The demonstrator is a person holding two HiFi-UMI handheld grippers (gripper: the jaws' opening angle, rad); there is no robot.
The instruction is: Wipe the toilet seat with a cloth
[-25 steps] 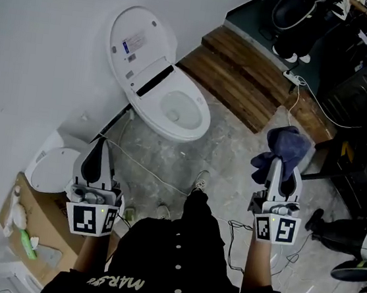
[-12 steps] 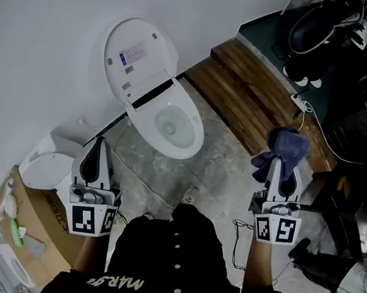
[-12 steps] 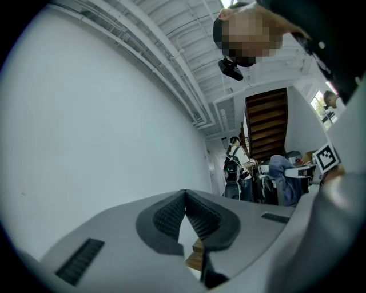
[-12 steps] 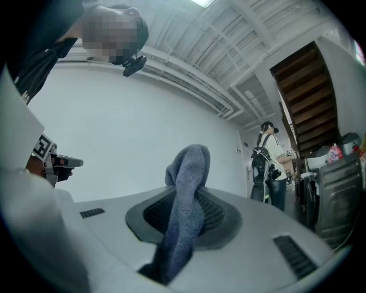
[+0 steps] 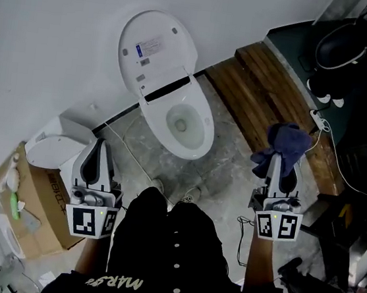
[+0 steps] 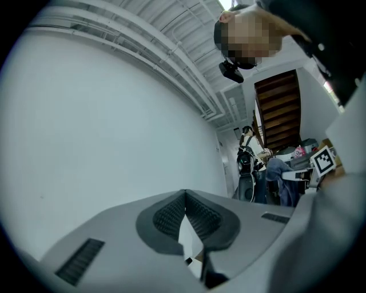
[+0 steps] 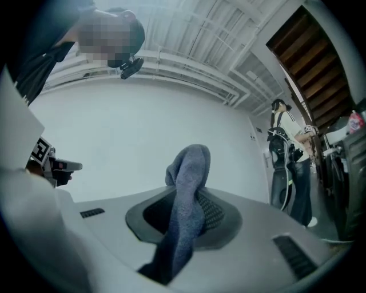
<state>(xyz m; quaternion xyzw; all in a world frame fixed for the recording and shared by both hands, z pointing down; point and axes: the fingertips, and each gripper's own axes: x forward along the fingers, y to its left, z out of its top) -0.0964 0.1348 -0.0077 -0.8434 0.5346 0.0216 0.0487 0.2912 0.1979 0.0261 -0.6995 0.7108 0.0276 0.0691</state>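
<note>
Cloth (image 5: 283,143) is bunched in our right claw (image 5: 280,162), which is clenched on it. In the right gripper view the blue fabric (image 7: 186,200) runs up between the pads and flops over the tips. Our left claw (image 5: 99,144) is closed on nothing, and its pads (image 6: 171,214) meet at the tip.

The toilet (image 5: 200,144) stands ahead of us on the floor against the wall. Its lid (image 5: 157,48) is raised and the seat rim is bare. Both claws are well apart from it, held up in front of us.

The step in hand looks like the approach. To do it well we should lower the right claw toward the near rim and keep the squeeze firm. The loose bundle, not the hard tips, should meet the seat first. The left claw should stay clear, off to the side by the cardboard box (image 5: 30,203).

Compared with a second ago, the toilet sits more squarely between our two claws and the wooden step (image 5: 264,86) has slid rightward. The claws and the cloth hold the same pose.
</note>
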